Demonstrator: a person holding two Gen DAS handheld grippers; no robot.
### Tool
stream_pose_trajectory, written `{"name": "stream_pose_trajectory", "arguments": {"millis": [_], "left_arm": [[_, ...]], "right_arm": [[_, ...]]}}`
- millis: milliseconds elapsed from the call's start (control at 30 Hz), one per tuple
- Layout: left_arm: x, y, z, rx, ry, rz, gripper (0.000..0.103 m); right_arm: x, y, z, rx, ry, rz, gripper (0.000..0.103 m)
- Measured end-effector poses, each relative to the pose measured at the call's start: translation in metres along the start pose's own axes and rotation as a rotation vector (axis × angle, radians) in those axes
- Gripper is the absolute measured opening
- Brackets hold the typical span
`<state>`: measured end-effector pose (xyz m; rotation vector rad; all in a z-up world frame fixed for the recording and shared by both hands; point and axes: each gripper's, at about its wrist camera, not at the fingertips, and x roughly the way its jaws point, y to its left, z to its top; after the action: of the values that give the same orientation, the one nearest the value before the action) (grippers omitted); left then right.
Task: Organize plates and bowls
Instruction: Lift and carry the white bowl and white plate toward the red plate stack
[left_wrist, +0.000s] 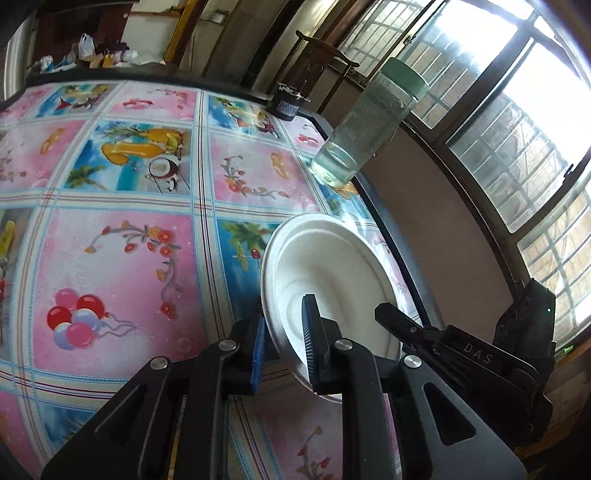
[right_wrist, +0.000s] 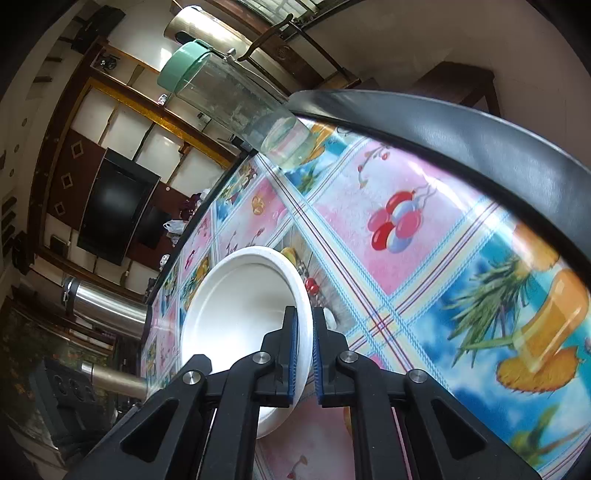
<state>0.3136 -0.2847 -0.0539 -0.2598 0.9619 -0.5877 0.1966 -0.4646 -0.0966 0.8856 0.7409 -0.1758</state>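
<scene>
A: Start with the biggest thing. What does each camera give you?

B: The table (left_wrist: 122, 229), covered by a bright checked cloth printed with balloons, fruit and flowers. The left wrist view adds the barred window (left_wrist: 517, 122) on its right side and a wooden chair back (left_wrist: 325, 55) beyond the table's far edge. The right wrist view shows none of that window wall; it has a dark television (right_wrist: 114, 210) on a panelled wall and a steel flask (right_wrist: 107, 306) off the table's side.

A: Anything shared?

B: A clear bottle with a green lid (left_wrist: 365, 125), standing near the table's edge with a little liquid at the bottom. It appears in the right wrist view too, looming much closer.

A: And the plate?

B: A white plate (left_wrist: 325, 291) tilted up on edge above the cloth, near the table's edge. Whether its lower rim touches the cloth, I cannot tell.

A: Who has hold of it?

B: Both. The left gripper (left_wrist: 284, 354) has one blue pad behind the rim and one inside the dish, narrowed onto it. The left view also catches the right gripper (left_wrist: 391, 314) as a black finger at the plate's far rim. In its own camera, the blue pads of the right gripper are nearly together, pinching the plate's rim between them.
</scene>
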Motion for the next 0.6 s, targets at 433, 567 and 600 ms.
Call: {"name": "stream_pose_trajectory", "arguments": {"millis": [433,567,600], "left_arm": [[-0.02,-0.019,-0.005,0.154,-0.098,0.15,0.015],[-0.025,-0.023,-0.007,0.182,-0.115,0.168,0.015],[-0.026,-0.024,-0.008,0.187,-0.118,0.171,0.015]], "right_arm": [[-0.004,0.007,-0.006,-0.006,0.0,0.03,0.008],[-0.007,0.008,-0.007,-0.005,-0.007,0.041,0.008],[-0.007,0.008,-0.008,-0.005,-0.008,0.044,0.008]]}}
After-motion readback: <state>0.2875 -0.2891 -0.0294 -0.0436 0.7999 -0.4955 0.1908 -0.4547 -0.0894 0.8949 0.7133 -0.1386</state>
